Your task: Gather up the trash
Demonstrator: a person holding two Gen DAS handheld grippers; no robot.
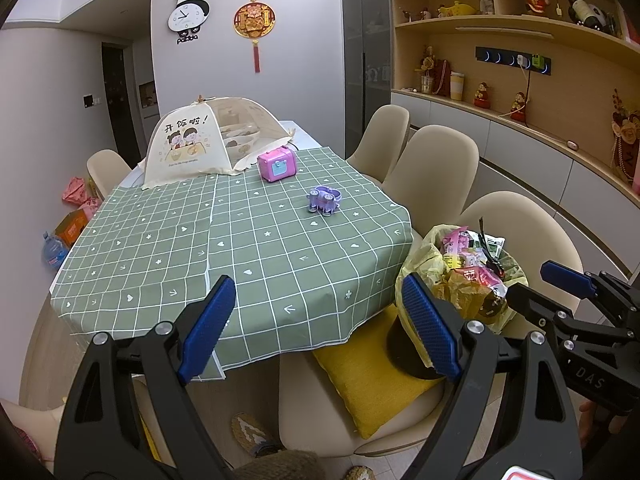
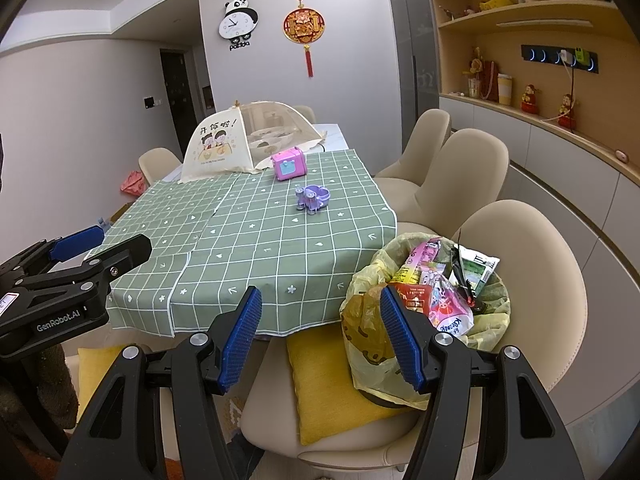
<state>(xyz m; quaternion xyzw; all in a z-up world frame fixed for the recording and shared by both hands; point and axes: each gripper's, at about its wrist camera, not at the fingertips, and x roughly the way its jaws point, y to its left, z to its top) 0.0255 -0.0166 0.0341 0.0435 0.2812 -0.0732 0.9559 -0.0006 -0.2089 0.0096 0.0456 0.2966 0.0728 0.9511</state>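
Trash fills the yellow-lined bin (image 2: 426, 308) that stands on the seat of the near beige chair (image 2: 520, 280), just right of the table's near right corner: snack wrappers (image 2: 448, 304) in pink, red and green are heaped above the rim, a black strip pokes up among them, and the bag liner (image 1: 416, 268) droops loosely over the side. A yellow cushion (image 2: 332, 384) lies on the neighbouring seat, touching the bin's base. Left of the bin, the table (image 2: 248, 240) under its green checked cloth carries no loose wrapper that I can make out, only a pink toy case (image 2: 289, 165), a small purple toy (image 2: 313, 199) and a mesh food cover (image 2: 244, 144) at the far end, so the collecting looks close to done. Both claws are spread wide with nothing between their blue pads: the left claw (image 1: 320, 328) hovers over the table's near edge, the right claw (image 2: 320, 336) hangs in front of the bin with its right pad overlapping the bag in view, though whether it touches cannot be told. The main risk from here, as I judge it, is the bin itself: perched on a curved seat and piled high, a nudge from the right claw could tip it or spill the top wrappers. Tugging the slack liner could also pull it off the rim.
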